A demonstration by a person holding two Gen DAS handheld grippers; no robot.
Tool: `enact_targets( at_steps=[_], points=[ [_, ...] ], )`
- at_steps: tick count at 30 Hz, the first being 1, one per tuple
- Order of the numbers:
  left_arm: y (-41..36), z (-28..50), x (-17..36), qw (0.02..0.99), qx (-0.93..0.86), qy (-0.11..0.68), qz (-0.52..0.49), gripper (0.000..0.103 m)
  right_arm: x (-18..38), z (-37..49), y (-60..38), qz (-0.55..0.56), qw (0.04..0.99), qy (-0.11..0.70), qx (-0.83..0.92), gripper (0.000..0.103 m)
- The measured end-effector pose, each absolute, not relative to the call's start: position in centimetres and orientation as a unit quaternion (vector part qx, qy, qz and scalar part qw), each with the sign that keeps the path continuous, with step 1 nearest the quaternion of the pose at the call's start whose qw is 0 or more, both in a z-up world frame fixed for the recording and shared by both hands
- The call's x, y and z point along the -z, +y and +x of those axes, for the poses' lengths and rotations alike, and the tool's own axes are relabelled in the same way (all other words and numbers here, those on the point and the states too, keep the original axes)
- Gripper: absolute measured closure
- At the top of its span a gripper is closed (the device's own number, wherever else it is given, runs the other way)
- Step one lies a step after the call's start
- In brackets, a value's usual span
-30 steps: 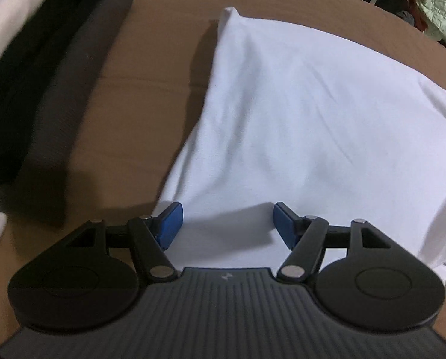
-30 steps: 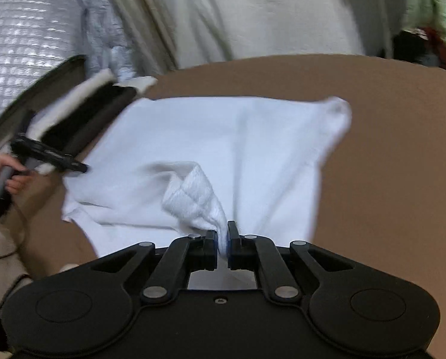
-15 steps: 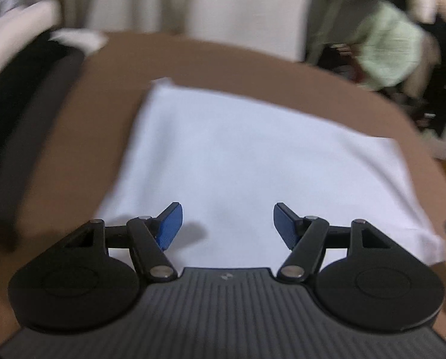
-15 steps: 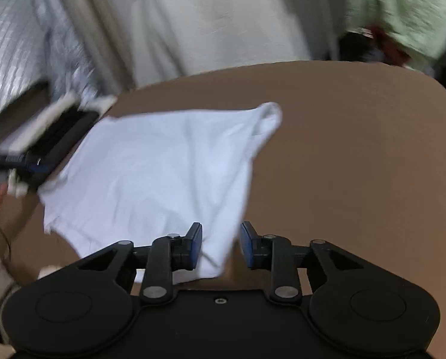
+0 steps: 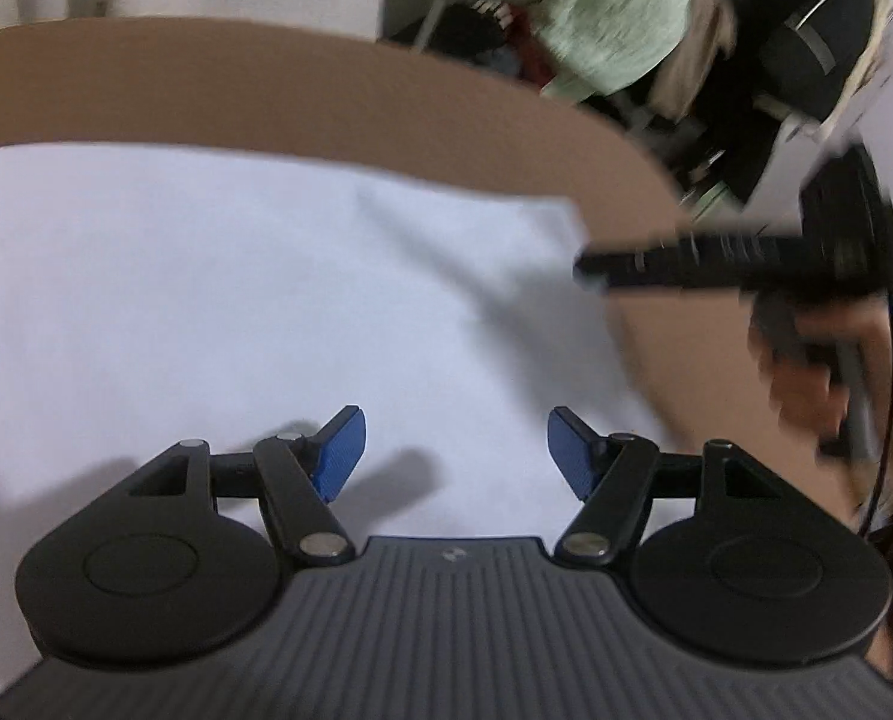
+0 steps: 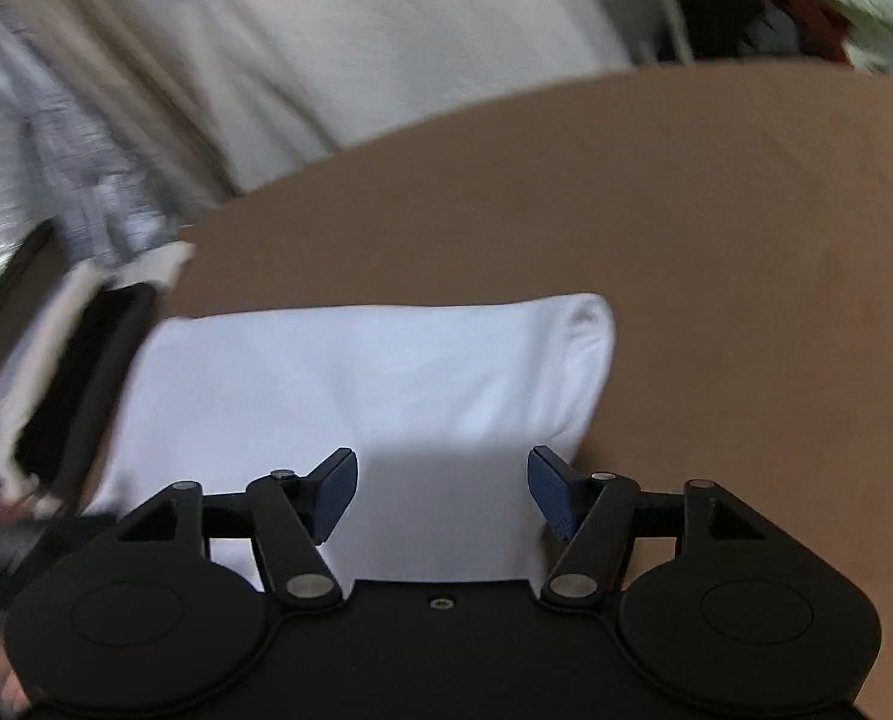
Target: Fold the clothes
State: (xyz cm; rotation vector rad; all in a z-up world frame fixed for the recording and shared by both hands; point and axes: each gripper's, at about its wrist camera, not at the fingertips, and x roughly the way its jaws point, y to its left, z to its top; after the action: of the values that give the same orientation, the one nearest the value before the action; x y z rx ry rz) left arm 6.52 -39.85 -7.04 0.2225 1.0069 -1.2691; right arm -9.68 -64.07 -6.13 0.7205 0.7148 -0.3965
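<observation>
Both grippers released: the left gripper (image 5: 449,450) and right gripper (image 6: 443,492) hang above the white T-shirt (image 5: 236,300) with blue pads spread wide, grasping nothing. This garment lies folded flat on the brown worktop (image 6: 716,240). Dark and white folded clothes (image 6: 68,372) are stacked just beside the T-shirt's left edge. Beyond the worktop hang a pale curtain (image 6: 386,42) and a green garment (image 5: 602,18). Both views are motion-blurred.

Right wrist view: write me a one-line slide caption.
Open right hand-held gripper poised over a folded white garment on the brown table, with a stack of dark and white clothes at left.
</observation>
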Motion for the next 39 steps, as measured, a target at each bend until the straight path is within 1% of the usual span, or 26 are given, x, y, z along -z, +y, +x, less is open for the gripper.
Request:
enact_targets(
  at_steps=[1, 3, 4, 5, 7, 9, 11, 13, 15, 16, 17, 18, 19, 23, 25, 27, 28, 29, 31, 33, 34, 35, 36, 37, 38, 39],
  points=[
    [-39.0, 6.3, 7.4, 0.695, 0.553, 0.445, 0.113, 0.036, 6.6, -9.3, -64.7, 0.350, 0.850, 0.340, 0.201, 0.035],
    [-37.5, 6.4, 8.1, 0.712, 0.531, 0.443, 0.126, 0.036, 7.2, -8.7, -65.5, 0.357, 0.847, 0.329, 0.217, 0.048],
    [-37.1, 6.6, 8.2, 0.711, 0.526, 0.451, 0.124, 0.037, 7.3, -8.4, -65.7, 0.351, 0.853, 0.321, 0.213, 0.075],
    [-36.8, 6.9, 8.3, 0.709, 0.521, 0.459, 0.121, 0.038, 7.2, -7.9, -65.8, 0.337, 0.861, 0.323, 0.204, 0.097],
    [-36.2, 6.8, 8.2, 0.706, 0.514, 0.468, 0.134, 0.037, 6.1, -7.6, -65.5, 0.276, 0.884, 0.304, 0.224, 0.097],
    [-36.4, 5.1, 8.0, 0.701, 0.510, 0.460, 0.190, 0.037, 5.1, -7.8, -65.7, 0.233, 0.895, 0.283, 0.255, 0.099],
    [-36.9, 3.3, 8.2, 0.690, 0.514, 0.451, 0.238, 0.035, 5.4, -8.1, -66.9, 0.246, 0.889, 0.286, 0.259, 0.099],
    [-37.2, 1.5, 8.5, 0.686, 0.516, 0.434, 0.273, 0.028, 6.4, -7.7, -67.3, 0.255, 0.877, 0.315, 0.259, 0.097],
    [-37.4, 0.1, 8.7, 0.688, 0.511, 0.416, 0.303, 0.027, 7.5, -7.2, -67.0, 0.253, 0.860, 0.353, 0.267, 0.085],
    [-37.4, -0.3, 8.6, 0.690, 0.509, 0.413, 0.308, 0.027, 7.4, -7.3, -66.4, 0.254, 0.850, 0.361, 0.287, 0.073],
    [-37.3, -0.4, 8.3, 0.689, 0.509, 0.417, 0.304, 0.027, 7.1, -7.7, -65.7, 0.258, 0.848, 0.353, 0.299, 0.065],
    [-37.4, -0.3, 8.0, 0.689, 0.509, 0.423, 0.296, 0.027, 6.7, -8.6, -64.8, 0.269, 0.849, 0.338, 0.306, 0.061],
    [-37.2, 0.1, 7.6, 0.689, 0.509, 0.431, 0.282, 0.027, 6.2, -10.0, -63.6, 0.288, 0.850, 0.319, 0.303, 0.055],
    [-36.4, 2.2, 6.0, 0.714, 0.478, 0.447, 0.249, 0.027, 6.2, -15.2, -58.0, 0.367, 0.851, 0.275, 0.255, 0.049],
    [-35.9, 3.9, 6.1, 0.722, 0.462, 0.466, 0.221, 0.027, 7.1, -16.1, -55.6, 0.320, 0.851, 0.305, 0.283, 0.048],
    [-35.4, 5.3, 6.5, 0.723, 0.450, 0.486, 0.194, 0.027, 8.1, -17.0, -53.3, 0.271, 0.848, 0.334, 0.310, 0.050],
    [-35.1, 5.8, 6.8, 0.723, 0.448, 0.492, 0.187, 0.027, 8.5, -17.4, -52.1, 0.246, 0.845, 0.348, 0.323, 0.066],
    [-34.9, 5.6, 6.9, 0.727, 0.442, 0.486, 0.198, 0.027, 9.0, -17.8, -50.9, 0.221, 0.841, 0.361, 0.336, 0.103],
    [-34.3, 5.1, 7.1, 0.735, 0.431, 0.474, 0.224, 0.027, 10.0, -18.7, -48.5, 0.170, 0.831, 0.388, 0.361, 0.103],
    [-33.7, 4.1, 6.9, 0.743, 0.417, 0.461, 0.246, 0.027, 9.9, -20.0, -48.5, 0.175, 0.826, 0.386, 0.372, 0.103],
    [-33.5, 3.3, 6.7, 0.747, 0.419, 0.451, 0.251, 0.027, 9.4, -20.8, -48.9, 0.207, 0.829, 0.368, 0.367, 0.101],
    [-33.3, 2.5, 6.6, 0.751, 0.421, 0.441, 0.254, 0.027, 8.8, -21.6, -49.3, 0.239, 0.831, 0.350, 0.361, 0.094],
    [-33.6, 1.8, 6.6, 0.751, 0.426, 0.434, 0.257, 0.027, 8.4, -22.2, -49.8, 0.274, 0.837, 0.325, 0.344, 0.092],
    [-33.7, 1.1, 6.4, 0.751, 0.435, 0.425, 0.257, 0.027, 8.1, -22.7, -50.1, 0.307, 0.840, 0.308, 0.325, 0.083],
    [-33.8, 0.6, 6.2, 0.750, 0.445, 0.417, 0.255, 0.027, 7.9, -23.1, -50.4, 0.339, 0.841, 0.290, 0.306, 0.057],
    [-33.9, 0.1, 5.7, 0.752, 0.452, 0.410, 0.248, 0.027, 7.7, -23.5, -50.7, 0.371, 0.841, 0.272, 0.286, 0.046]
  ],
)
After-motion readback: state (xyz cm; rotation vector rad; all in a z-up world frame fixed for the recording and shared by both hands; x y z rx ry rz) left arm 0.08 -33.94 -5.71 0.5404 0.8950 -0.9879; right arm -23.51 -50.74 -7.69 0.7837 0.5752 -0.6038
